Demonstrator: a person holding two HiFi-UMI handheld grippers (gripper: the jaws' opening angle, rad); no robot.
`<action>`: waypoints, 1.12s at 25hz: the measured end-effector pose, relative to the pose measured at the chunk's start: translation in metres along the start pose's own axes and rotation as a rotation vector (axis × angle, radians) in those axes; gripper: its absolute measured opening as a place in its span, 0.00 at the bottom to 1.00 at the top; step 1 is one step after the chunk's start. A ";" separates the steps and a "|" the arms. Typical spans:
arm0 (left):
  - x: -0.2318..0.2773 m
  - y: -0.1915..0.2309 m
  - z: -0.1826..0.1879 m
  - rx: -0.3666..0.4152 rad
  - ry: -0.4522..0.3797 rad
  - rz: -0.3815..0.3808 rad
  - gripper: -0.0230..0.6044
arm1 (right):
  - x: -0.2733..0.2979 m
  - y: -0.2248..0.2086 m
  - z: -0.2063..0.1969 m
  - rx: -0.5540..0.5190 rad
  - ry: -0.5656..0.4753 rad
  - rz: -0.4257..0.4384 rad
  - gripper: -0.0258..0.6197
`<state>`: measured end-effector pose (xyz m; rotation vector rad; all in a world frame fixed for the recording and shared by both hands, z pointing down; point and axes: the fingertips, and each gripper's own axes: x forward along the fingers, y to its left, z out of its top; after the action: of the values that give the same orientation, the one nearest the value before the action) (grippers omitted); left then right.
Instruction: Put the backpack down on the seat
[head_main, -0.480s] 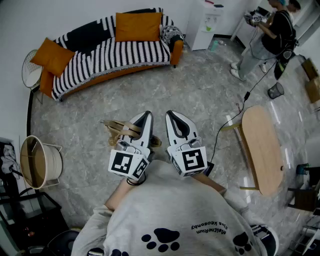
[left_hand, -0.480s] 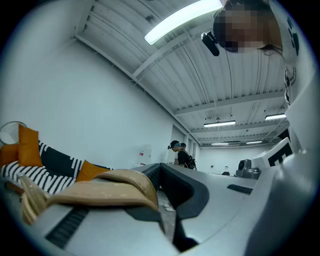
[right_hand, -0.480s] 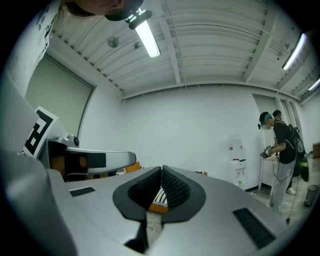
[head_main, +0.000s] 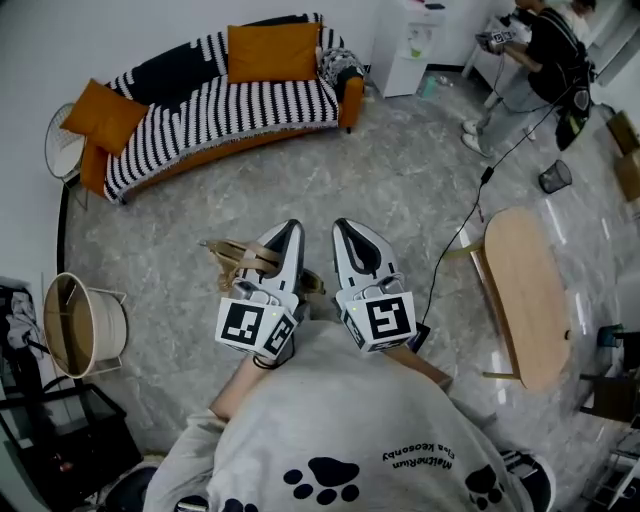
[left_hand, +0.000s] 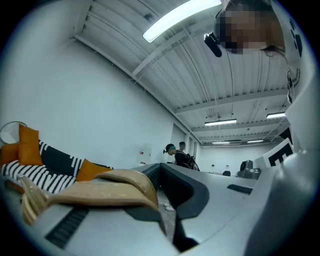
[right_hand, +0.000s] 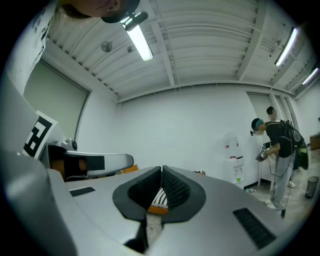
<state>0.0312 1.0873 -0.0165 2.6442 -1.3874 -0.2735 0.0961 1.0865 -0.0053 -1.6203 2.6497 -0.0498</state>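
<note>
The left gripper (head_main: 291, 230) is clenched on a tan strap (left_hand: 100, 187) of the backpack (head_main: 231, 268), which hangs beside and below it above the grey floor (head_main: 400, 180). The right gripper (head_main: 343, 229) is closed with nothing between its 2 jaws. The striped sofa (head_main: 230, 110) stands well apart, across the room.

one striped sofa (head_main: 225, 110), taken as landmark. on it, two orange cushions: first cushion (head_main: 275, 50) at the back, second cushion (head_main: 105, 115) at the left end. well in front of the sofa, two grippers, left gripper (head_main: 292, 232) and right gripper (head_main: 342, 230), plus one backpack (head_main: 238, 262). just beside the sofa's right end, one water dispenser (head_main: 412, 40). further right, one standing person (head_main: 540, 50), one bin (head_main: 553, 178), one wooden table (head_main: 525, 300). front-left of the sofa, one round basket (head_main: 85, 322).
</note>
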 end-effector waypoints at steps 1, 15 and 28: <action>0.002 0.001 -0.001 -0.002 0.001 -0.002 0.07 | 0.001 -0.002 -0.001 0.002 -0.002 -0.002 0.10; 0.078 0.051 0.002 -0.016 0.005 -0.046 0.07 | 0.078 -0.048 -0.002 0.021 0.009 -0.055 0.10; 0.183 0.155 0.020 -0.013 0.007 -0.186 0.07 | 0.209 -0.081 -0.001 0.004 0.008 -0.185 0.10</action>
<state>0.0052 0.8479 -0.0210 2.7632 -1.1339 -0.2922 0.0726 0.8636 -0.0032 -1.8621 2.4949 -0.0668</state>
